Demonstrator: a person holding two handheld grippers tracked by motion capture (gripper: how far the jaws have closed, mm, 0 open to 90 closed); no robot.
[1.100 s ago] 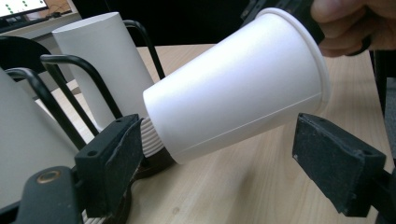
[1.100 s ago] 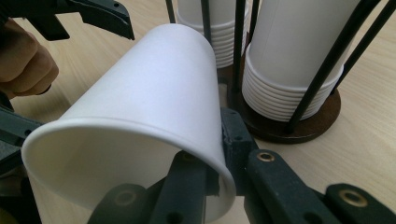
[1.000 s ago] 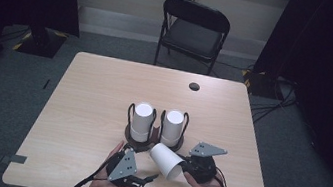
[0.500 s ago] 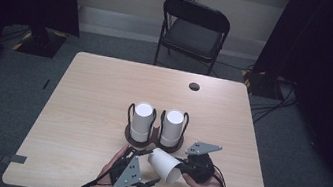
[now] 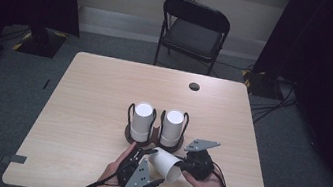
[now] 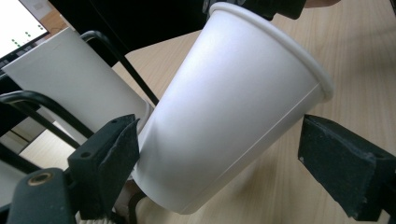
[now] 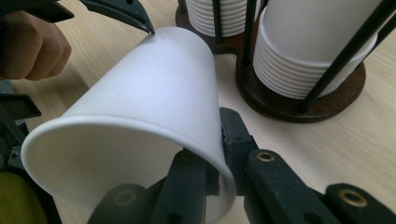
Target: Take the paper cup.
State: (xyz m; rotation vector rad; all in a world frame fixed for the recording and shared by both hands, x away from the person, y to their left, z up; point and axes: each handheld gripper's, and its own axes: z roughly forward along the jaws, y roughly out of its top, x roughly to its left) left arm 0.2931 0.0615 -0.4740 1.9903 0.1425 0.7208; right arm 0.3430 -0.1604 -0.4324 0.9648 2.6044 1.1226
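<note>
Loose cup is lying tilted between both grippers, rim sitting pinched in the right gripper, body sitting between the spread jaws of the left gripper, touching neither pad clearly. Cup holder is standing just beyond both grippers on the table, holding two cup stacks side by side. Chair is standing behind the table's far edge.

Cup holder tops cropped; paper cup base cut off.
</note>
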